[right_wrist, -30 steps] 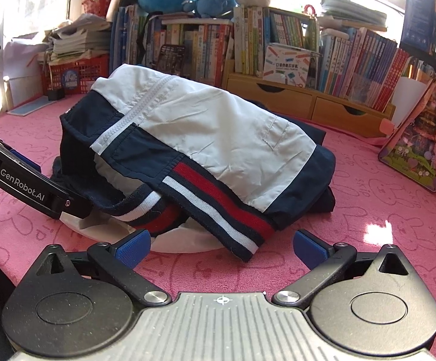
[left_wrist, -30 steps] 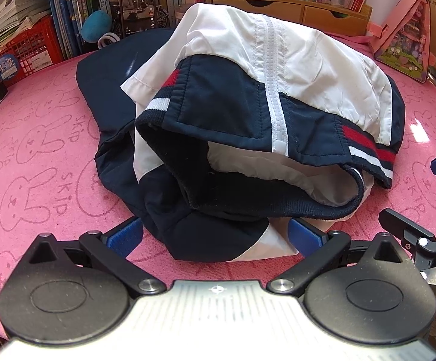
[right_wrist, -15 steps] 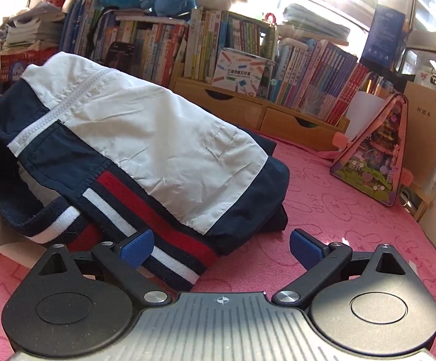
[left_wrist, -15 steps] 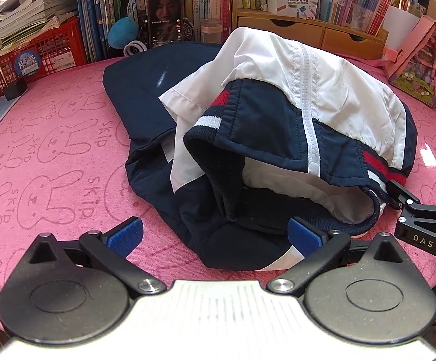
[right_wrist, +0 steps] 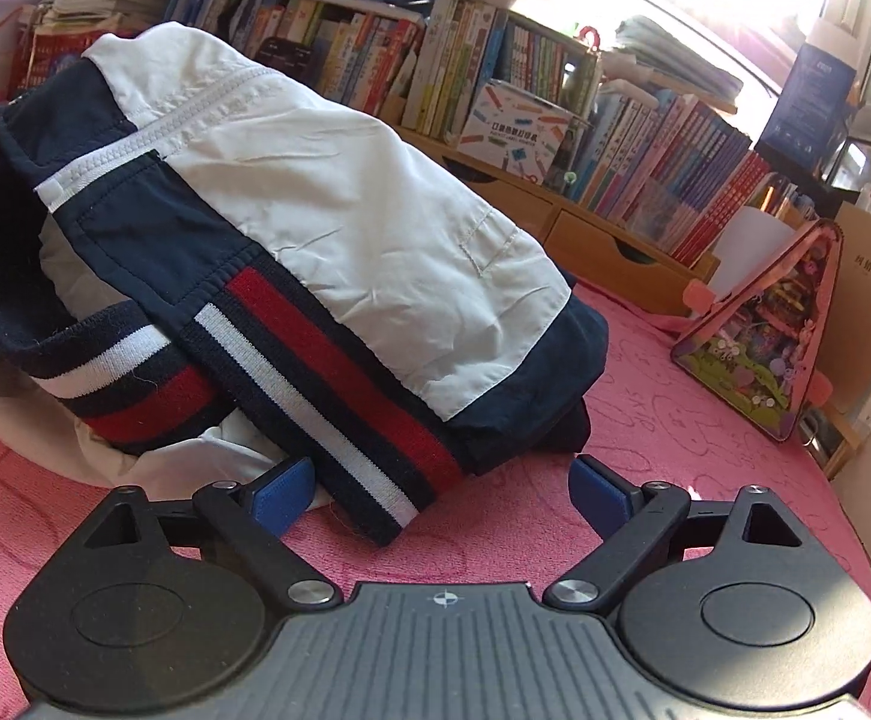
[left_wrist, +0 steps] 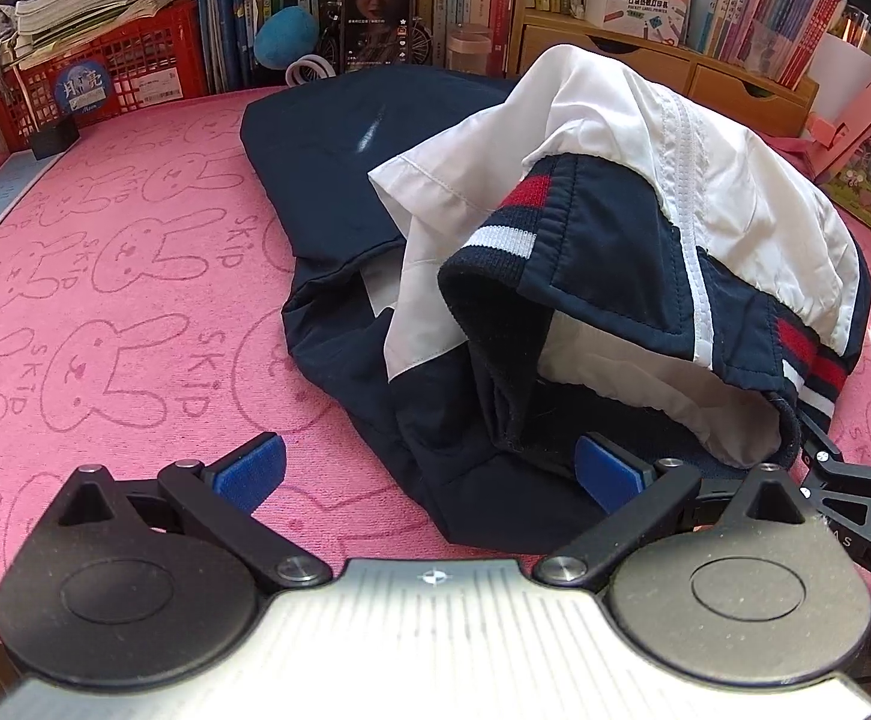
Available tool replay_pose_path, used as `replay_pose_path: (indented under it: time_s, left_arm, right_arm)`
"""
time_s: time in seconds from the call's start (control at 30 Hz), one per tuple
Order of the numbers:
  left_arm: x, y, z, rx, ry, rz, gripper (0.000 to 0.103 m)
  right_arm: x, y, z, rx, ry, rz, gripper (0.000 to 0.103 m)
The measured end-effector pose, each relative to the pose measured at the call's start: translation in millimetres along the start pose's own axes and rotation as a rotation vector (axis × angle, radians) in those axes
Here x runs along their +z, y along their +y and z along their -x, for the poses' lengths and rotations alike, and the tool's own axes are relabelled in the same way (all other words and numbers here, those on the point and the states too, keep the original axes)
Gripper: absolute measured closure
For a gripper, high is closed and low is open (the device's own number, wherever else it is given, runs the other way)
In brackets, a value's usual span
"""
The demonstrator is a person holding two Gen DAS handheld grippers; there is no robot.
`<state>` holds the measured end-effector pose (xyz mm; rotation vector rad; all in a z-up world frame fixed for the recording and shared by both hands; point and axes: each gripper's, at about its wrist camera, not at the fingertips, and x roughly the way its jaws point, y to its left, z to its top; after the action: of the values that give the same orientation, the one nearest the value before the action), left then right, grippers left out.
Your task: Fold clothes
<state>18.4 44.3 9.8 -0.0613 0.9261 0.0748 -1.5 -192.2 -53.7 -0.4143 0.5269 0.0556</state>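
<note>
While the left tool [left_wrist: 429,471] hangs wide open at the jacket's [left_wrist: 585,276] navy edge, the jacket sits bunched on the pink tabletop [left_wrist: 105,300], and the right tool [right_wrist: 441,486] is closing around its striped hem [right_wrist: 339,414], not pinching yet

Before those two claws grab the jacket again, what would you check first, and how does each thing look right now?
1. Right gripper lined up with the striped hem: ok, hem corner lies between its jaws.
2. Right jaws gripping yet: not ok, they are closing but the pads have not met the cloth.
3. Left gripper ready: ok, jaws wide, the jacket edge between them, unpinched.
4. Jacket flat: not ok, bunched in a mound.
5. Pink mat free beside the jacket: ok.
6. Layers under the hem: cannot tell.
</note>
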Motion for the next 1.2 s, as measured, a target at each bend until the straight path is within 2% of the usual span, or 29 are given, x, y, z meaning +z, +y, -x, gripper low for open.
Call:
replay_pose_path:
  time_s: [0.07, 0.13, 0.23, 0.27, 0.37, 0.43, 0.5, 0.57, 0.7, 0.73, 0.77, 0.8, 0.9, 0.93, 1.07, 1.2]
  left_arm:
    - [0.2, 0.4, -1.1, 0.002, 0.003, 0.001, 0.0]
    - [1.5, 0.7, -2.8, 0.003, 0.002, 0.003, 0.0]
    - [8.1, -2.3, -7.2, 0.02, -0.009, -0.012, 0.0]
    - [10.8, -3.7, -9.0, 0.029, -0.014, -0.019, 0.0]
    - [19.2, -6.2, -16.4, 0.071, -0.024, -0.029, 0.0]
    - [22.9, -4.9, -20.8, 0.093, -0.023, -0.023, 0.0]
    - [23.2, -0.2, -22.0, 0.075, -0.014, 0.002, 0.0]
    - [22.9, 4.5, -22.2, 0.058, -0.006, 0.025, 0.0]
    - [22.8, 10.1, -21.2, 0.045, 0.003, 0.046, 0.0]
    - [23.2, 11.1, -21.3, 0.042, 0.005, 0.05, 0.0]
    - [23.5, 11.5, -21.9, 0.035, 0.007, 0.057, 0.0]
    - [23.8, 11.6, -22.7, 0.026, 0.008, 0.064, 0.0]
    - [22.4, 5.3, -25.2, 0.019, 0.005, 0.064, 0.0]
    - [21.8, 1.3, -26.2, 0.019, 0.003, 0.053, 0.0]
    - [22.0, -17.4, -26.8, 0.006, -0.021, 0.012, 0.0]
    - [25.8, -32.7, -25.7, 0.008, -0.056, -0.01, 0.0]
  right_arm:
    - [3.2, -10.9, 1.1, -0.096, -0.032, -0.052, 0.012]
    - [8.3, -26.7, 4.0, -0.157, -0.066, -0.119, 0.012]
    - [17.4, -56.6, 6.4, -0.161, -0.091, -0.222, 0.01]
    - [21.7, -64.9, 6.6, -0.136, -0.085, -0.244, 0.01]
    - [26.6, -67.6, 21.1, 0.031, -0.126, -0.268, 0.009]
    - [26.2, -51.7, 31.8, 0.173, -0.172, -0.231, 0.006]
    - [28.1, -20.3, 41.3, 0.272, -0.225, -0.138, 0.005]
    - [31.8, 7.2, 36.4, 0.292, -0.223, -0.075, 0.005]
    - [40.8, 36.9, 20.3, 0.312, -0.189, -0.04, 0.006]
    - [42.6, 39.6, 17.3, 0.272, -0.194, -0.033, 0.006]
    - [44.6, 40.1, 13.1, 0.183, -0.202, -0.034, 0.006]
    - [46.6, 35.5, 9.2, 0.105, -0.221, -0.049, 0.0]
    - [54.2, 6.4, 4.6, -0.074, -0.276, -0.143, 0.0]
    - [57.1, -1.5, 6.3, -0.107, -0.294, -0.157, 0.0]
    - [66.5, -41.3, 9.3, -0.168, -0.343, -0.185, 0.0]
    - [67.3, -58.5, 13.9, -0.151, -0.348, -0.209, 0.0]
